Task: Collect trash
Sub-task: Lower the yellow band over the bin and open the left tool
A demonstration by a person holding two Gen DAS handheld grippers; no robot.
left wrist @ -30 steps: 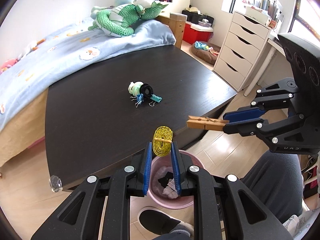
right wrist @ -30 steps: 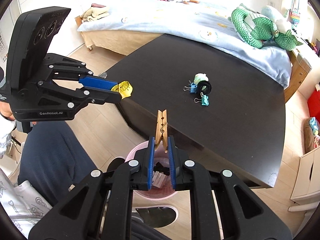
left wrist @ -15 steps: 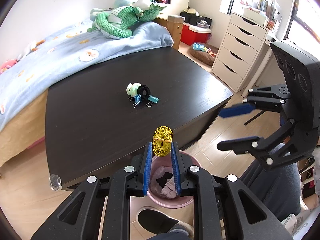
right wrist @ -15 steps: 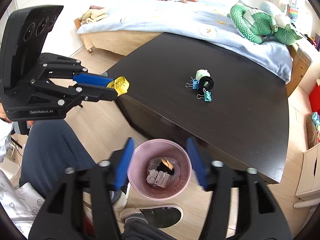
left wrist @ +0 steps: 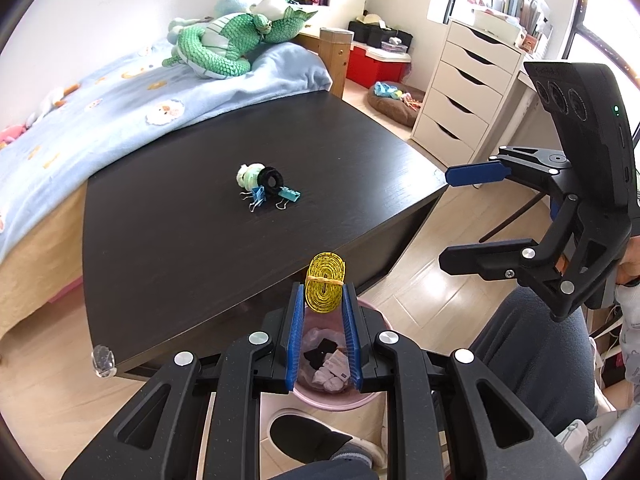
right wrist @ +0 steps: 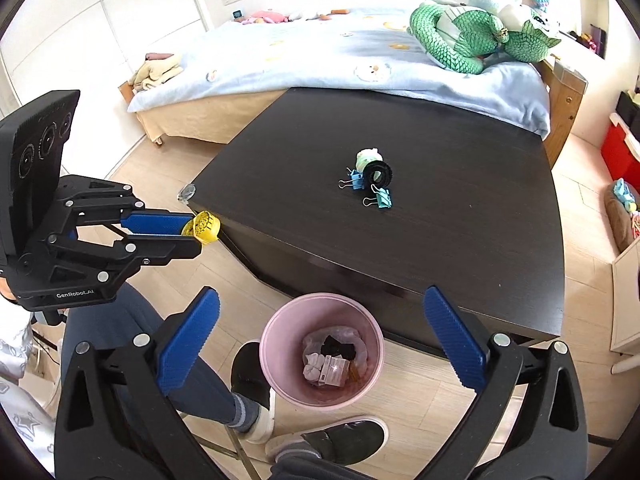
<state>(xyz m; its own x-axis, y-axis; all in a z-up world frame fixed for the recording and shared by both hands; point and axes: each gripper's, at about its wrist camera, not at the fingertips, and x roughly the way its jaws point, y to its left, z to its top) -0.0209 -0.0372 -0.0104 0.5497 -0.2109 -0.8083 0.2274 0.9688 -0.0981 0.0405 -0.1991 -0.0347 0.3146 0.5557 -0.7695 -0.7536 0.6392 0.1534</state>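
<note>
My left gripper (left wrist: 322,295) is shut on a yellow coiled tape roll (left wrist: 325,288) bound with a rubber band, held over the pink trash bin (left wrist: 376,318); it also shows in the right wrist view (right wrist: 200,227). My right gripper (right wrist: 320,312) is open wide and empty above the pink trash bin (right wrist: 276,334), which holds paper scraps and a wooden clothespin. On the dark table (right wrist: 460,208) lies a cluster: a green-white wad (right wrist: 366,157), a black tape ring (right wrist: 378,174) and two blue binder clips (right wrist: 380,199).
A bed with a blue blanket (right wrist: 320,56) and a green plush dragon (right wrist: 472,40) stands behind the table. A white drawer chest (left wrist: 464,96) is at the right. The person's legs and slippers (right wrist: 332,440) are beside the bin.
My right gripper opened and the wooden clothespin it held dropped into the pink bin. The left gripper kept its hold on the yellow roll and barely moved.
</note>
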